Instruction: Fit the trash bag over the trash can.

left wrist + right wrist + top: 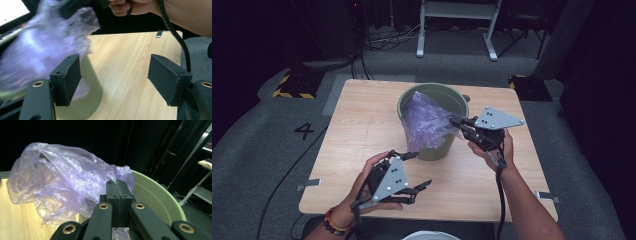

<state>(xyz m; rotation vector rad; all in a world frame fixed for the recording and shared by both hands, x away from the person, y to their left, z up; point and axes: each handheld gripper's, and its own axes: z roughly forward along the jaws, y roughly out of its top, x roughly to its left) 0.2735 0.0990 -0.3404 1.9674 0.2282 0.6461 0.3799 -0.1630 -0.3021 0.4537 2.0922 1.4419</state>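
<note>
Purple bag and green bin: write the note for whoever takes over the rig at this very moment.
Right gripper: fingers shut on the purple bag at the near rim of the green bin.
Left gripper: fingers open, nothing between them, low over the table in front of the bin.
Done: bag sits partly in the bin, bunched and spilling over the front wall.
Left: probably spread the bag's mouth around the rim; the left gripper needs a fresh hold.

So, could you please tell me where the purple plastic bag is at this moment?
In the high view the purple plastic bag drapes over the near-left rim of the green bucket at mid-table, its edge pinched by the right gripper.
</note>
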